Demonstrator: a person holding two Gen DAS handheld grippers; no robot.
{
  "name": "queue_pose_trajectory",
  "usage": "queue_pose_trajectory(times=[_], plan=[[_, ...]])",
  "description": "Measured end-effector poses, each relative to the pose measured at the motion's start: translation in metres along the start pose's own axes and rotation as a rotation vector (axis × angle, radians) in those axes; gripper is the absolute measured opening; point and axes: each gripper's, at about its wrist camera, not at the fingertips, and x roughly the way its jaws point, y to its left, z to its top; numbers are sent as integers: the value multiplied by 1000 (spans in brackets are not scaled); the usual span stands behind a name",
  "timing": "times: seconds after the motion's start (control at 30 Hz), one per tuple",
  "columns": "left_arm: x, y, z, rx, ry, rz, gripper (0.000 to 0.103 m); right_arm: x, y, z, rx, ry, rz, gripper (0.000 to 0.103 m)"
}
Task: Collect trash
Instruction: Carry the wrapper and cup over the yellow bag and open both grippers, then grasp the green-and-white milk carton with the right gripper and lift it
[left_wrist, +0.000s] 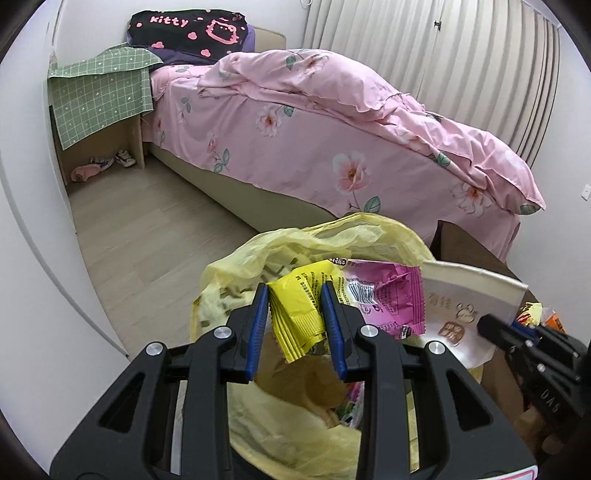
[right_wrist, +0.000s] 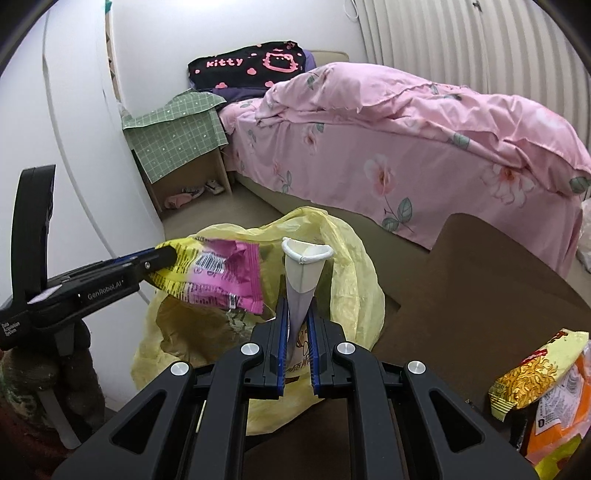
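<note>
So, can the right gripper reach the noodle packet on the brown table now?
Probably not yet. The right gripper is shut on a squashed paper cup over the yellow bag. The noodle packet lies uncovered on the brown table, so the way looks free after dropping the cup.

My left gripper (left_wrist: 295, 295) holds a wrapper (left_wrist: 306, 314) over the bag (left_wrist: 236, 266); my right gripper (right_wrist: 297, 306), to its right, holds a cup (right_wrist: 304, 273) there too. The bed (left_wrist: 314, 147) lies behind; packets (right_wrist: 543, 376) sit on the table (right_wrist: 480, 280), right.
</note>
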Motion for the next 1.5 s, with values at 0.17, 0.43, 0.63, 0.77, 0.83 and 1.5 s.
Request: queue_pose_trajectory(times=[0.17,0.43,0.63,0.77,0.83,1.5], plan=[[-2,-4,5,-22,-6,-52,34,-3,-3,-4,-5,-12,2,12],[-20,-8,16,-33,-42,-80,51,-35,-12,-12,41,-58,-22,38],[-44,-27,13,23,-74,-150,59,-87,-30,-34,74,-99,-122,38],[-55,-48,4,63,-67,-231,60,-133,-47,-62,111,-139,-209,38],[-57,-63,-3,100,-58,-270,61,-152,-55,-76,127,-144,-260,39],[-46,-215,-93,486,179,-675,66,-229,-126,-183,279,-85,-444,60]])
